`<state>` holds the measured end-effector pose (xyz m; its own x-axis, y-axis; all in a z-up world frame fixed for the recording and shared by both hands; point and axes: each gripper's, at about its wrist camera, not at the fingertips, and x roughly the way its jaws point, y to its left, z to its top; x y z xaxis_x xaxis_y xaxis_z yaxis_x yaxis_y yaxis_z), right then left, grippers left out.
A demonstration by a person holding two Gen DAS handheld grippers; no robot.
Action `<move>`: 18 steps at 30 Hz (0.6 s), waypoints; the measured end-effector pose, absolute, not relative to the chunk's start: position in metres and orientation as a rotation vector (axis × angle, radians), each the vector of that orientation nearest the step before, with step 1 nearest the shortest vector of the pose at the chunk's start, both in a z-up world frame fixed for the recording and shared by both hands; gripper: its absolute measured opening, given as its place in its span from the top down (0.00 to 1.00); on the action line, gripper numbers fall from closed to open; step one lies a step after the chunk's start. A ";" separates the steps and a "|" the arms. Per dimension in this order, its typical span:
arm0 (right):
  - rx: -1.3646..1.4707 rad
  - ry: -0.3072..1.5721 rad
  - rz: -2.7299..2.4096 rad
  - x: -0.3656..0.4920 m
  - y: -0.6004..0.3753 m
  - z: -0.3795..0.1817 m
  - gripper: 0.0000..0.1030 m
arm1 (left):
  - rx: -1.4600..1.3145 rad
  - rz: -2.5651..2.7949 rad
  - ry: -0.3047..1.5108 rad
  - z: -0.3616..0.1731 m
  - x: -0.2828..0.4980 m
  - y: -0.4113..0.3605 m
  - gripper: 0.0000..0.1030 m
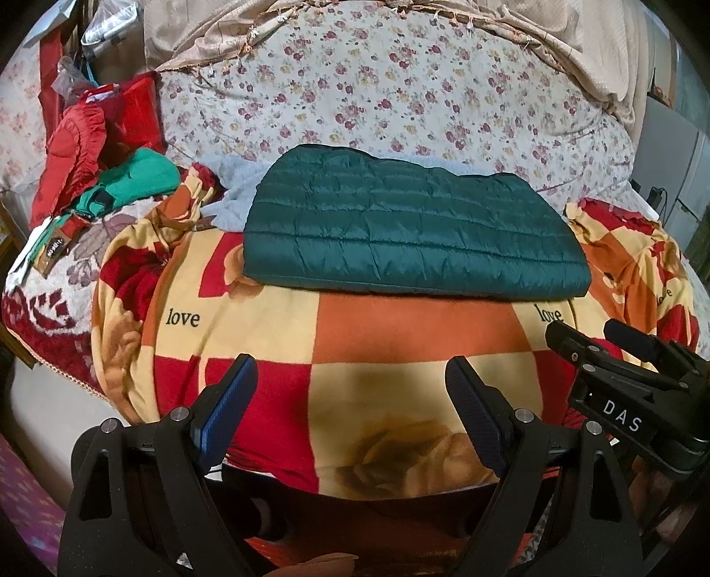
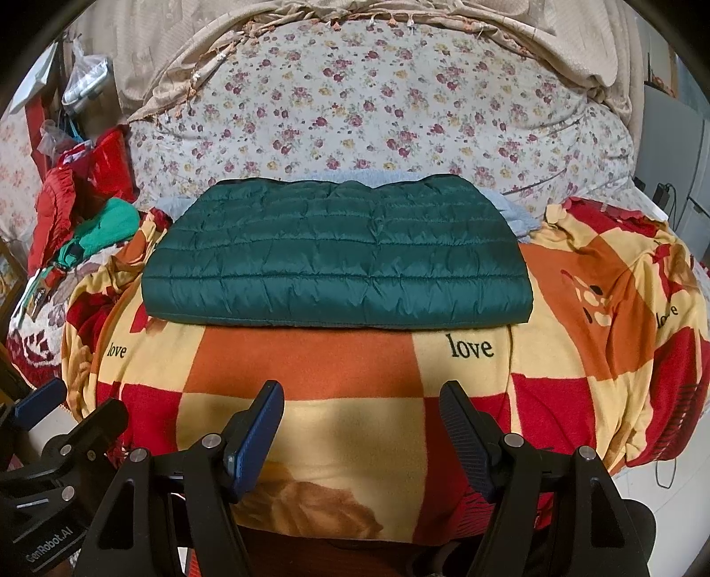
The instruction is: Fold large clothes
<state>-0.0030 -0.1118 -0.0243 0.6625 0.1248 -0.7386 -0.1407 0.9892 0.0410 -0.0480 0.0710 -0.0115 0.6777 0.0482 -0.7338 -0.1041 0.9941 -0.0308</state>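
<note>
A dark green quilted puffer jacket [image 1: 412,231] lies folded into a flat rectangle on a red, orange and yellow checked "love" blanket [image 1: 399,337]; it also shows in the right wrist view [image 2: 341,257]. My left gripper [image 1: 353,377] is open and empty, held back near the blanket's front edge, well short of the jacket. My right gripper [image 2: 361,404] is open and empty too, at the same near edge. It shows at the right of the left wrist view [image 1: 590,333]; the left gripper shows at the lower left of the right wrist view [image 2: 66,399].
A floral quilt [image 1: 377,97] rises behind the jacket, with beige fringed cloth [image 1: 230,40] above it. A pile of red and bright green clothes [image 1: 111,168] sits at the left. A pale blue fleece [image 1: 235,186] pokes out under the jacket. White appliances [image 1: 674,155] stand at the right.
</note>
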 end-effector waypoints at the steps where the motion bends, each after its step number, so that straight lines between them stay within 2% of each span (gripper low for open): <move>1: -0.018 0.834 0.149 -0.003 -0.111 -0.025 0.32 | -0.071 0.085 0.824 -0.012 -0.048 0.071 0.16; 18: -0.036 0.825 0.149 -0.004 -0.105 -0.026 0.32 | -0.069 0.089 0.825 -0.015 -0.047 0.074 0.16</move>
